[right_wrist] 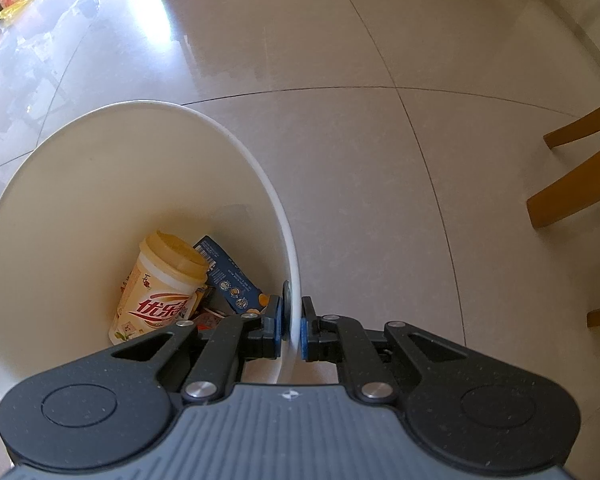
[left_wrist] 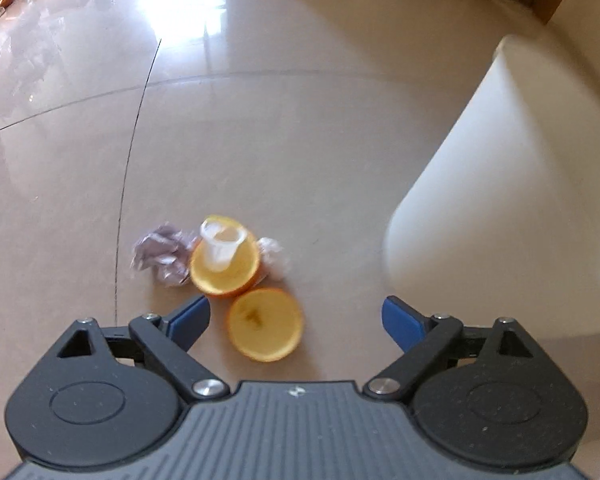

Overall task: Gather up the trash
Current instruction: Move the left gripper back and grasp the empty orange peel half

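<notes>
Meanwhile right claw [right_wrist: 291,330] pinches upright bin [right_wrist: 100,168] rim, mouth upward.

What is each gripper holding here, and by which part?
The right gripper is shut on the white bin, pinching its rim. The left gripper is open and holds nothing, above the orange peel.

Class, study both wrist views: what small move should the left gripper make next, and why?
Probably ease the left gripper down over the nearest orange half. Its jaws are open and empty, the half lies on the floor just ahead between them, and the right gripper already clamps the bin rim.
</notes>
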Demonstrator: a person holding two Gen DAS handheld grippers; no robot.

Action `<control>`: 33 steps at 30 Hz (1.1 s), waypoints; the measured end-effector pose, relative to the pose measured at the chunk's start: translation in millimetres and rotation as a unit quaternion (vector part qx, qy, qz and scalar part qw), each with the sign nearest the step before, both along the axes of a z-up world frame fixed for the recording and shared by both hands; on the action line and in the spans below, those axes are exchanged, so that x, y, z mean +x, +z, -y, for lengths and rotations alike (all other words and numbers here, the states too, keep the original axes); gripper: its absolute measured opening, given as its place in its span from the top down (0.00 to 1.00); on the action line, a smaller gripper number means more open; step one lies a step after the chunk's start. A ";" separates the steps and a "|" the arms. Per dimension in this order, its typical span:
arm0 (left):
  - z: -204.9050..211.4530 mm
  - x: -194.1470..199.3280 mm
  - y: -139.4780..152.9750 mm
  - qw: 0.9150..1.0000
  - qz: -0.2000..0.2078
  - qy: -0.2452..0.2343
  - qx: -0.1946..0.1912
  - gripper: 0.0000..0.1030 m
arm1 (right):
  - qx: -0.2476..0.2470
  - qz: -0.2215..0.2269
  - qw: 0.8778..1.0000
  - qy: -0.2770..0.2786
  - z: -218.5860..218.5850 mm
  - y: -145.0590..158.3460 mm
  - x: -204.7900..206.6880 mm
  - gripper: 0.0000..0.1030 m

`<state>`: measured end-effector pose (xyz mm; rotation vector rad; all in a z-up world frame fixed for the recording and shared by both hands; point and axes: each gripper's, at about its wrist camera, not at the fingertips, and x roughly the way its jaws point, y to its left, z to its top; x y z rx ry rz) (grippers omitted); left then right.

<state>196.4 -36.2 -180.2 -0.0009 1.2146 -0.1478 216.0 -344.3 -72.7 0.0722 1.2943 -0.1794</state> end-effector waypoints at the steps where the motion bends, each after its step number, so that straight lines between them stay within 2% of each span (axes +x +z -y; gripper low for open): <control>1: -1.7 -2.0 -9.8 1.000 0.000 0.005 0.001 0.10 | 0.000 0.000 1.000 0.000 0.1 0.0 0.2 0.90; 8: 5.0 -30.8 -77.1 0.998 0.024 0.063 -0.005 0.10 | -0.003 0.000 1.000 0.003 -1.2 0.4 -0.1 0.89; 11: 8.9 -37.5 -102.8 0.993 0.043 0.106 0.004 0.10 | -0.004 0.001 1.000 0.004 -1.3 0.6 -1.2 0.90; 15: 5.0 -38.0 -129.6 0.986 0.040 0.159 0.014 0.10 | -0.009 0.000 1.000 0.008 -4.0 0.8 -1.1 0.89; 21: -0.7 -32.7 -147.6 0.982 0.048 0.179 0.029 0.10 | -0.012 -0.001 1.000 0.008 -4.7 -0.1 0.1 0.89; 33: 8.6 -20.9 -158.0 0.983 0.058 0.167 0.044 0.10 | -0.017 0.000 1.000 0.007 -6.9 -1.1 -0.8 0.88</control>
